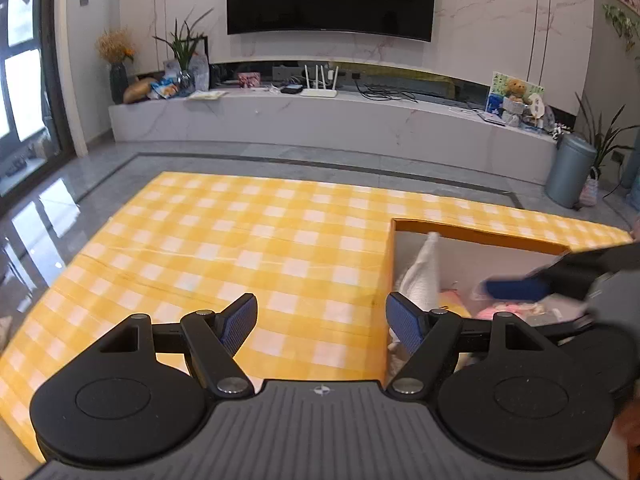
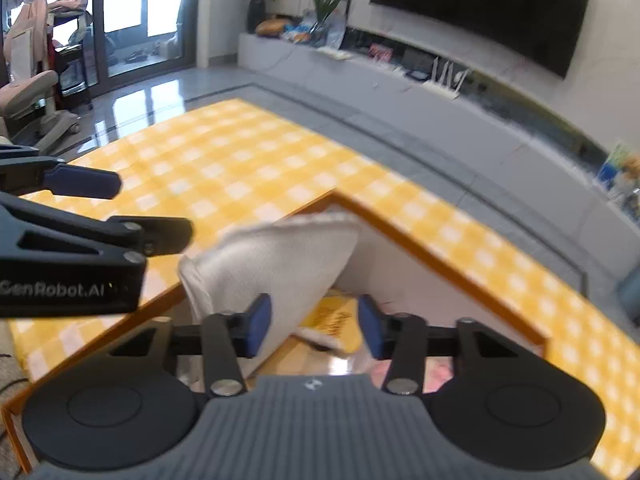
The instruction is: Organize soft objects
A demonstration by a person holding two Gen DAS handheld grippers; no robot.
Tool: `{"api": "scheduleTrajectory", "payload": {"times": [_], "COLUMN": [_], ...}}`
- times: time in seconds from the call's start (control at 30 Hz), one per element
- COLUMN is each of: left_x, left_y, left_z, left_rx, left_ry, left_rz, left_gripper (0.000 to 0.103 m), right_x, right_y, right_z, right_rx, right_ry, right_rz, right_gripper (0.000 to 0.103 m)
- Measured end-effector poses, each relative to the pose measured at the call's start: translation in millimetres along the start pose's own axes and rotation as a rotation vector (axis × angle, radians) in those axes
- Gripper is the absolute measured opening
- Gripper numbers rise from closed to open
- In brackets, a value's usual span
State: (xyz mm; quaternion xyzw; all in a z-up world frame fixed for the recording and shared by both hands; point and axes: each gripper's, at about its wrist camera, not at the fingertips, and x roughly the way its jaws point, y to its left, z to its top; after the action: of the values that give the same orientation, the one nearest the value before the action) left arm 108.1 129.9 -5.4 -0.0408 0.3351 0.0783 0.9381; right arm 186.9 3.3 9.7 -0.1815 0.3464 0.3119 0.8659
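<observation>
- Reaching into the orange-edged box (image 2: 440, 268) at the lower middle of the right wrist frame, my right gripper (image 2: 315, 326) has its jaws partly apart around the white towel (image 2: 276, 264). The left pad lies against the cloth; I cannot tell whether the right pad presses anything.
- Closing on only a fold could let the towel slip, or drag it over the box wall onto the yellow checked counter (image 1: 240, 248).
- My left gripper (image 1: 322, 324) is open and empty at the box's left wall; both grippers sit close enough to knock together.
- Only the right wrist view shows the yellow packet (image 2: 332, 318) under the towel; the left wrist view shows pink soft items (image 1: 504, 310) at lower right.
</observation>
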Motion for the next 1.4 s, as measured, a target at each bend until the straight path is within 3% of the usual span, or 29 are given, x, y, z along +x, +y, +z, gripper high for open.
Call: {"api": "scheduleTrajectory", "payload": {"times": [0.03,0.07,0.23,0.33,0.5,0.57,0.63,0.73,0.83,1.03,1.4], "left_x": [-1,-2,-8,-10,-21,-27,-34,-52,-72,-92,-77], "left_y": [-1,-2,-8,-11,-20,-25,-30,-39,-51,-75,-92], "left_z": [0,0,-1,-2,1,2,3,6,4,-4,-8], "left_rx": [-0.003,-0.002,0.020,0.026,0.032,0.033,0.035,0.024,0.007,-0.028,0.021], "left_ry": [-0.001,-0.004,-0.017,-0.024,-0.056,-0.074,-0.099,-0.182,-0.287,-0.409,-0.379], "left_rz": [-0.004,-0.003,0.004,-0.005,-0.032,-0.054,-0.078,-0.141,-0.185,-0.171,-0.203], "left_gripper": [0.086,0.086,0.086,0.086,0.086,0.086,0.086,0.092,0.097,0.099,0.099], "right_x": [6,12,38,21,-46,-75,-102,-131,-146,-161,-168], "right_y": [3,7,15,15,1,-4,-7,-13,-19,-33,-43], "right_z": [0,-1,-11,-17,-25,-31,-39,-52,-63,-84,-98], "right_rx": [-0.006,-0.012,-0.017,-0.056,-0.031,-0.005,0.025,0.092,0.179,0.301,0.379], "right_ry": [0.012,0.026,0.172,0.159,0.034,-0.037,-0.115,-0.205,-0.253,-0.291,-0.333], "right_rz": [0.009,0.015,-0.022,-0.091,-0.161,-0.208,-0.280,-0.380,-0.414,-0.391,-0.434], "right_gripper": [0.018,0.014,0.009,0.009,0.012,0.026,0.053,0.073,0.076,0.079,0.079]}}
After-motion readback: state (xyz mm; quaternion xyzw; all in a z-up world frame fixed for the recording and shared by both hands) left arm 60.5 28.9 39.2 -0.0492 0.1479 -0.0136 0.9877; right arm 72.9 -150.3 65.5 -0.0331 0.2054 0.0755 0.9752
